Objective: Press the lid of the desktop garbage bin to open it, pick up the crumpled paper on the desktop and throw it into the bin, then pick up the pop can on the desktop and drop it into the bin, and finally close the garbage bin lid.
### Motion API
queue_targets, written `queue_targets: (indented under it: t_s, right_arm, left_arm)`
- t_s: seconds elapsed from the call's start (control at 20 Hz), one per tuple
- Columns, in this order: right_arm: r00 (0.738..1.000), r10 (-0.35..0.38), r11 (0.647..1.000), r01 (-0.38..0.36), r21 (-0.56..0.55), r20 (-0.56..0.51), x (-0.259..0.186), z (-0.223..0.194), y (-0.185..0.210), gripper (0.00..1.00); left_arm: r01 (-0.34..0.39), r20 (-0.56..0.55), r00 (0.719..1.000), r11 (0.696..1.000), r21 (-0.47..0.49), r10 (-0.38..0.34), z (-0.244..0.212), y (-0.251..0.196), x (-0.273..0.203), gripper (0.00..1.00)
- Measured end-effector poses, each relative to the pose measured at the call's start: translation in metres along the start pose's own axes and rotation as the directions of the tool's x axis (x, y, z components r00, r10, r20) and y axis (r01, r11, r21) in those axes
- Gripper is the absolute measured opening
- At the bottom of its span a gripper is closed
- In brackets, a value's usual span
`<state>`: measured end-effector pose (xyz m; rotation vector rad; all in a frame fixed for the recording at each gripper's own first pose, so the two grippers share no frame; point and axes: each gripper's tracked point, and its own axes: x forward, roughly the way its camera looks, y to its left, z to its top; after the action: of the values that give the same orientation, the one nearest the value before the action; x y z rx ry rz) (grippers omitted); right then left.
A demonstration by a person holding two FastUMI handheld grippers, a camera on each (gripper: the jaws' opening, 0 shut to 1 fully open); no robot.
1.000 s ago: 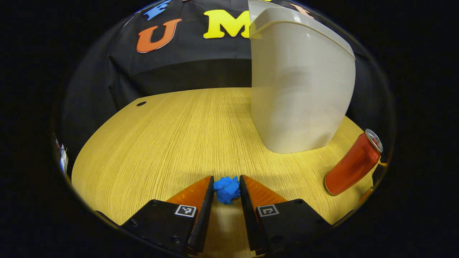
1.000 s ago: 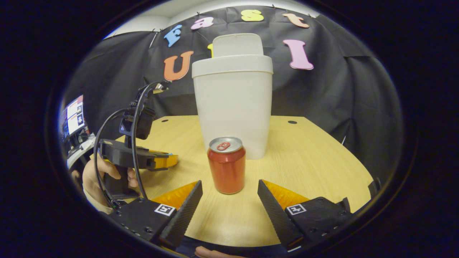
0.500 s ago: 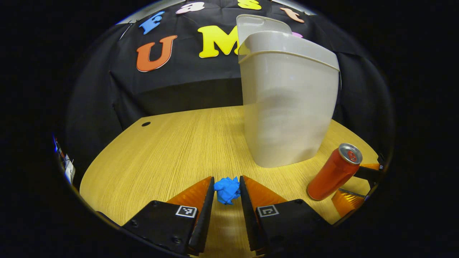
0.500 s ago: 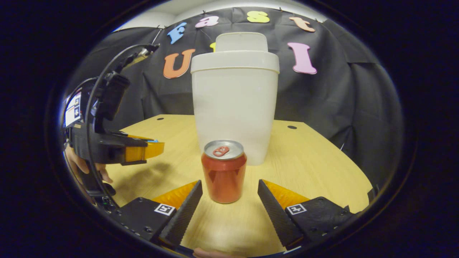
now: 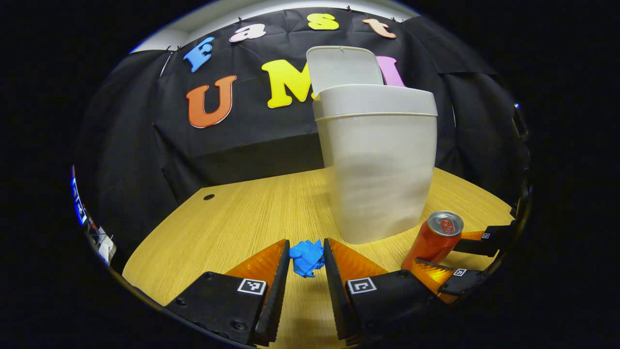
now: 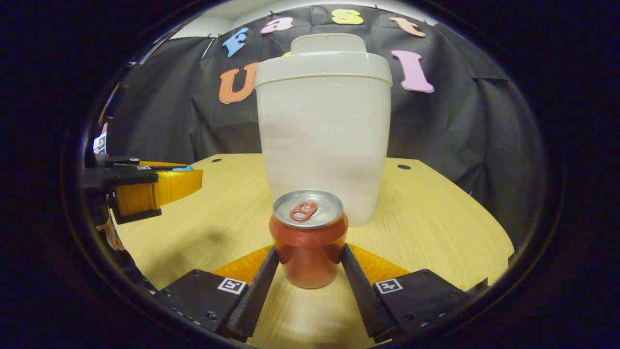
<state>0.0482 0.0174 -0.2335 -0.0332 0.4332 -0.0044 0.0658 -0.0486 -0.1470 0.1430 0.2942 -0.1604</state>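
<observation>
My left gripper [image 5: 305, 241] is shut on the blue crumpled paper [image 5: 306, 259] and holds it a little above the wooden table [image 5: 252, 213]. The cream bin [image 5: 380, 165] stands ahead to the right, its lid [image 5: 344, 68] raised at the back. In the right gripper view the red pop can [image 6: 308, 228] stands upright on the table in front of the bin [image 6: 323, 135]. My right gripper [image 6: 310, 248] has both fingers pressed against the can's sides. The left gripper [image 6: 193, 175] hovers at the far left, level with the bin's lower half.
Two cable holes [image 6: 403, 166] sit near the table's far edge, with another hole [image 5: 209, 197] at the back left. A hand [image 6: 109, 232] holds the left gripper from below. Bare table lies left of the bin.
The left gripper has risen off the table with the paper and turned toward the bin. The right gripper moved forward around the can and its fingers closed from wide apart onto the can's sides.
</observation>
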Motion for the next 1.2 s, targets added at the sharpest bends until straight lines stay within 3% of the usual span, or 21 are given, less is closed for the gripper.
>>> queue_targets:
  t_s: [0.2, 0.35, 0.55, 0.7, 1.0, 1.2]
  right_arm:
    - [0.999, -0.005, 1.0, 0.005, -0.007, 0.042, -0.017, 0.017, -0.002, 0.8]
    - [0.99, -0.018, 0.999, 0.025, -0.045, 0.139, -0.046, 0.05, -0.007, 0.8]
    - [0.957, -0.045, 0.995, 0.067, -0.068, 0.285, -0.094, 0.108, -0.019, 0.8]
    - [0.933, -0.043, 0.994, 0.074, -0.074, 0.357, -0.128, 0.137, -0.029, 0.8]
    - [0.912, -0.02, 0.998, 0.044, -0.049, 0.41, -0.166, 0.165, -0.056, 0.8]
    - [0.901, -0.029, 0.999, 0.037, -0.011, 0.433, -0.177, 0.168, -0.08, 0.8]
  left_arm:
    - [-0.013, 0.03, 0.999, 0.999, -0.035, 0.015, 0.01, 0.002, -0.006, 0.47]
    - [-0.056, 0.073, 0.995, 0.996, -0.073, 0.061, 0.024, 0.014, -0.017, 0.47]
    - [-0.11, 0.135, 0.982, 0.983, -0.144, 0.13, 0.047, 0.027, -0.037, 0.46]
    - [-0.101, 0.163, 0.978, 0.981, -0.167, 0.129, 0.06, 0.023, -0.053, 0.46]
    - [-0.14, 0.241, 0.958, 0.986, -0.084, 0.157, 0.089, 0.017, -0.098, 0.46]
    - [-0.161, 0.277, 0.944, 0.983, -0.087, 0.179, 0.104, 0.012, -0.121, 0.46]
